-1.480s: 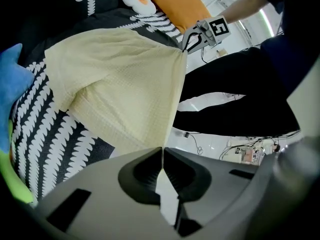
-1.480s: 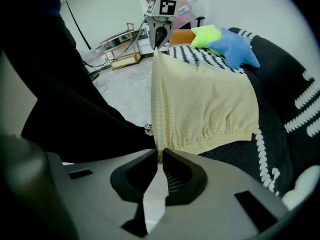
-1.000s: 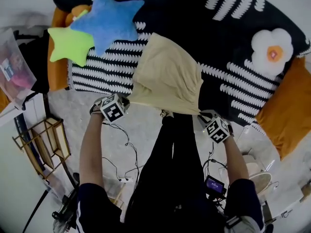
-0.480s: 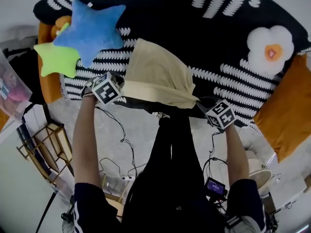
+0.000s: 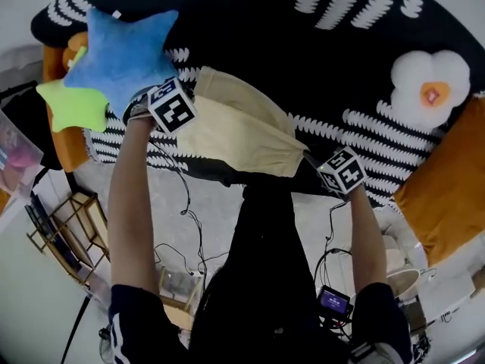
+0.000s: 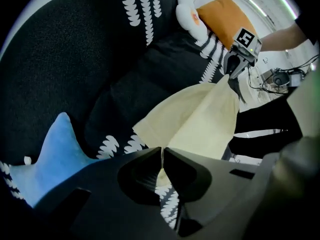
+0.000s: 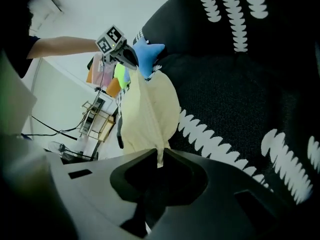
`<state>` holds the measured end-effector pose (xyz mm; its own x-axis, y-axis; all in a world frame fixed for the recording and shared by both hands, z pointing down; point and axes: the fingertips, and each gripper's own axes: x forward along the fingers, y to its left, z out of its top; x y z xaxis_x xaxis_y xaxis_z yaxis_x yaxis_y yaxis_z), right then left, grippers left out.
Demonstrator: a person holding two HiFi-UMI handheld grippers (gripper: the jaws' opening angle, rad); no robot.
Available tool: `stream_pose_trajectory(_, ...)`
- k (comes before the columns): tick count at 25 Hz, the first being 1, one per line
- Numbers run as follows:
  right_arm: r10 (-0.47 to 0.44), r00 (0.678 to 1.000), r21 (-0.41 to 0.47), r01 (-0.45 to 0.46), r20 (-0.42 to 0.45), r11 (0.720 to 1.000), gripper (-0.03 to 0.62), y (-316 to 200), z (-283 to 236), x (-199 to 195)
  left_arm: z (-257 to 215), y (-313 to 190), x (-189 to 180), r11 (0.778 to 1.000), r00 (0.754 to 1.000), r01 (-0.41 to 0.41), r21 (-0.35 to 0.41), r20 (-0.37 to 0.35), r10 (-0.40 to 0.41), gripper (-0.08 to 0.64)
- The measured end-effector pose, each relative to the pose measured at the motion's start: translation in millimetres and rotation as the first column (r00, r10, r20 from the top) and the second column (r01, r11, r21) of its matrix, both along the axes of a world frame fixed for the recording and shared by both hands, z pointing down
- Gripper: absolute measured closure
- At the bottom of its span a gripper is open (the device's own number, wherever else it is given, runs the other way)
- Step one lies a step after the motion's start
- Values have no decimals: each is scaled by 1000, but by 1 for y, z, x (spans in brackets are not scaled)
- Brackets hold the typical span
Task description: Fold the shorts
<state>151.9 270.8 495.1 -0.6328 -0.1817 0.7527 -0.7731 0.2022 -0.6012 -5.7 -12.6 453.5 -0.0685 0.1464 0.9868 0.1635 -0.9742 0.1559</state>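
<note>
Left gripper (image 6: 162, 156) jaws pinched tight on cream shorts (image 5: 246, 131) corner; right gripper (image 7: 160, 159) clamps opposite corner, likely keeping fabric taut for flat fold on black blanket (image 5: 356, 59).

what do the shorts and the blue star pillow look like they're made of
The shorts look like thin woven cloth, likely cotton, matte cream: they hang in soft folds and creases. The blue star pillow looks like stuffed plush fleece: puffy shape, fuzzy matte surface.

One pair of shorts (image 5: 242, 131), two grippers (image 6: 162, 151) (image 7: 161, 156), two star pillows (image 5: 121, 55) (image 5: 72, 105), one flower pillow (image 5: 430, 86), two orange cushions (image 5: 447, 188) (image 5: 67, 152)
</note>
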Motion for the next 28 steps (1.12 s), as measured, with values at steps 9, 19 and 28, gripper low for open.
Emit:
stream_pose_trajectory(9, 92, 996, -66, -91, 13, 994, 529, -14, 32, 25, 59, -30, 47, 993, 1000, 16, 118, -25, -13, 541)
stream_pose_trajectory(19, 43, 986, -40, -50, -161, 998, 376, -10, 40, 52, 64, -60, 46, 934, 946, 311, 179, -152, -286, 355)
stream_pose_trajectory(28, -53, 968, 144, 90, -244, 985, 367, -102, 2, 64, 19, -73, -16, 730, 686, 683, 12, -354, -636, 362)
